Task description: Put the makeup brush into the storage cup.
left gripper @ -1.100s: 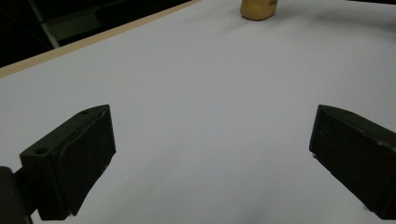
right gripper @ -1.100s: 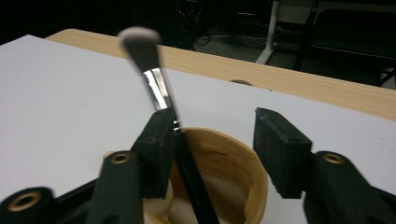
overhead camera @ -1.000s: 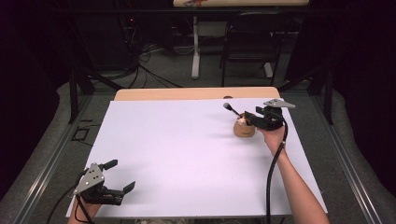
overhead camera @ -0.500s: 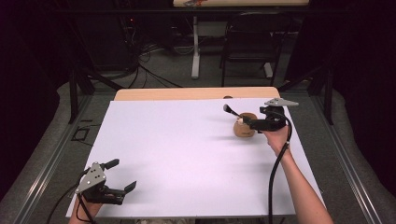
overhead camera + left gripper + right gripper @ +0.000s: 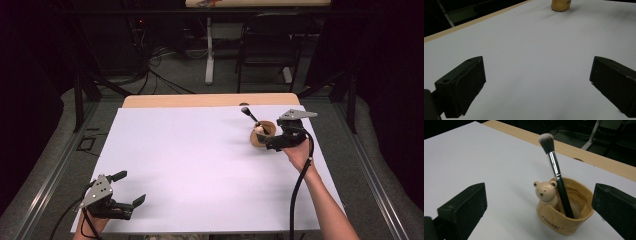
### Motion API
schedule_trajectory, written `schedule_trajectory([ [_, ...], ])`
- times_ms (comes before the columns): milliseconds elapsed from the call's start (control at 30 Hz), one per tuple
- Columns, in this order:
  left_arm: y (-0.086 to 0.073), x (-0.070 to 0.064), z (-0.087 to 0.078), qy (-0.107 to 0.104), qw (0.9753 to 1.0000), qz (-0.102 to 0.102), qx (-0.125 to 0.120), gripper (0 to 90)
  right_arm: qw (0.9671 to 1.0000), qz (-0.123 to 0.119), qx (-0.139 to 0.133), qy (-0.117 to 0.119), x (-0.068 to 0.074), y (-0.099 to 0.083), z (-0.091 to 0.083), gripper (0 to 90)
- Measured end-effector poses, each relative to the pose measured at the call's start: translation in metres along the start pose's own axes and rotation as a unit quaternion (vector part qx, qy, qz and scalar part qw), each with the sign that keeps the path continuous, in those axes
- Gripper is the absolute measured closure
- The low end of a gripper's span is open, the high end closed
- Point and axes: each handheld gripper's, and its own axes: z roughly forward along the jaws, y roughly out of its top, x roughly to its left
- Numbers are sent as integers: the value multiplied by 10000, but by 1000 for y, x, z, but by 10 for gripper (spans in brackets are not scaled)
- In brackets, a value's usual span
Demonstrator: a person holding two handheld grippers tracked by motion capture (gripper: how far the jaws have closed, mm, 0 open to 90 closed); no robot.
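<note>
A tan cup (image 5: 262,136) with a small bear figure (image 5: 545,191) on its rim stands at the right of the white table sheet (image 5: 200,165). A black-handled makeup brush (image 5: 555,173) leans in the cup (image 5: 566,217), bristles up. My right gripper (image 5: 273,139) sits just right of the cup, open, its jaws wide apart on either side with nothing held (image 5: 539,196). My left gripper (image 5: 131,187) rests near the front left corner, open and empty (image 5: 537,75). The left gripper view catches the cup (image 5: 560,5) far off at the top.
A strip of wooden tabletop (image 5: 205,100) shows beyond the sheet's far edge. Behind the table stand a chair (image 5: 267,55) and a white desk leg (image 5: 209,55), with cables on the floor. Metal rails (image 5: 55,170) run along both sides.
My right gripper has drawn back a little from the cup toward the person. The brush stays in the cup. The left gripper has not moved.
</note>
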Motion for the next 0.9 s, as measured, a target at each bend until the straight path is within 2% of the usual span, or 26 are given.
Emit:
schedule_trajectory([
  [467,0,0,0,-11,10000,15,-10,5,9989,-381,-26,268,31,-16,-24,0],
  [633,0,0,0,-11,10000,-3,-26,5,9979,-514,-155,366,41,-24,-35,0],
  [733,0,0,0,-39,10000,-31,-80,5,9972,-565,-272,416,45,-32,-42,0],
  [900,1,0,-1,-105,9996,-80,-237,3,9963,-674,-311,428,51,-44,-49,0],
])
